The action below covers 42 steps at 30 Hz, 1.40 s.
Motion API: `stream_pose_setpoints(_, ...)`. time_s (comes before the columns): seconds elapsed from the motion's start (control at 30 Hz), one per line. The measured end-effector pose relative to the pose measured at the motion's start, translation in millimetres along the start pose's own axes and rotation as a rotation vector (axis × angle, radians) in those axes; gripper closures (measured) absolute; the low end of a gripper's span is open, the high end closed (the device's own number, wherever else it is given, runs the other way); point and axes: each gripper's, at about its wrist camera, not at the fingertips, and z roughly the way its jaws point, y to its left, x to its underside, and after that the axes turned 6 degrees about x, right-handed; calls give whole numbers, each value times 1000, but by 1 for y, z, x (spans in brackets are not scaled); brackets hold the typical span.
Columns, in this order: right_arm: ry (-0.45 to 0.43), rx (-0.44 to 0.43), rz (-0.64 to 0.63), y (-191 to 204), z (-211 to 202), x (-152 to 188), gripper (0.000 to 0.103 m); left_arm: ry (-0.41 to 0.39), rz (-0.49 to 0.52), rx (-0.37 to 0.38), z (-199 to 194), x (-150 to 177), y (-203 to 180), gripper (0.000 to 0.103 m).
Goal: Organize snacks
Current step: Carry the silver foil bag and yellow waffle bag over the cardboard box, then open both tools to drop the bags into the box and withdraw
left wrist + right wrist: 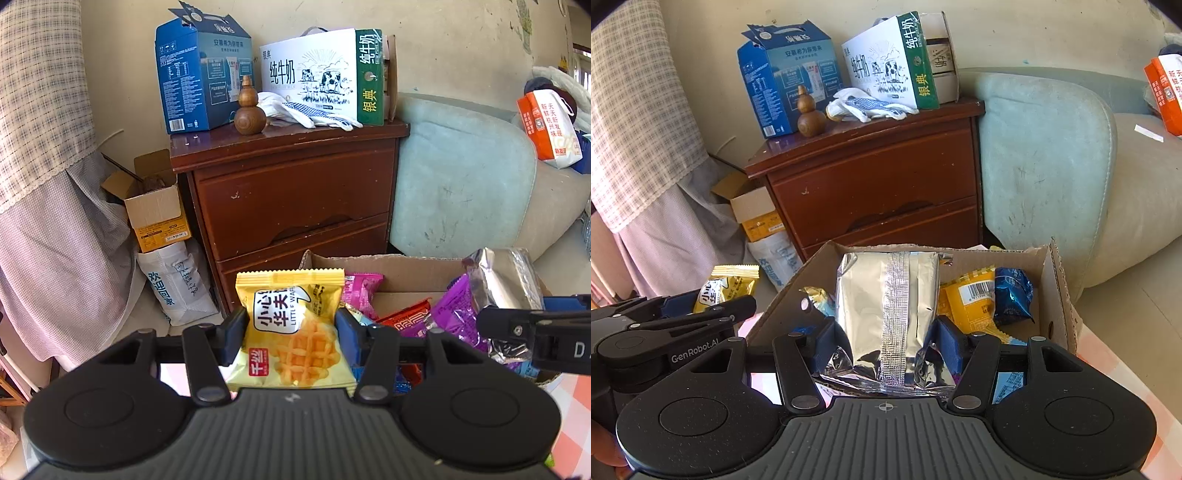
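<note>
My left gripper (291,332) is shut on a yellow waffle snack packet (291,325), held upright just left of the cardboard box (406,273). In the right wrist view that same yellow packet (724,290) shows at the left, beside the box. My right gripper (886,339) is shut on a silver foil packet (886,306), held upright above the open cardboard box (1056,295). Inside the box lie a yellow packet (971,299), a blue foil packet (1012,295), and red (402,321), pink (360,290) and purple (454,314) packets. The silver packet (502,280) appears at the right in the left wrist view.
A brown wooden nightstand (291,192) stands behind the box, bearing a blue carton (199,74), a white milk carton (314,74), a wooden gourd (249,110) and gloves. A pale green sofa (461,184) is to the right. Small boxes and a white sack (177,284) sit on the floor at left.
</note>
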Motion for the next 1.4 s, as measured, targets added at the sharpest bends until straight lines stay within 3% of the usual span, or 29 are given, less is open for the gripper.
stream_pose_setpoints(0.4,-10,55,63,-9,32,-22,44,2,-26,18,33,-16,-3,47)
stream_pose_setpoints(0.47,3,73,58,-7,35,-22,40,15,-12,10,34,-15,-7,22)
stream_pose_setpoints(0.53,-7,73,52,-6,34,-21,31,2,-11,-11,31,-15,-8,16)
stream_pose_setpoints(1.0,29,65,-29,-6,13,-16,23,56,-12,-10,1,-2,1,13)
stream_pose_setpoints(1.4,100,20,-77,-16,-7,-1,23,93,30,-13,-33,20,5,10)
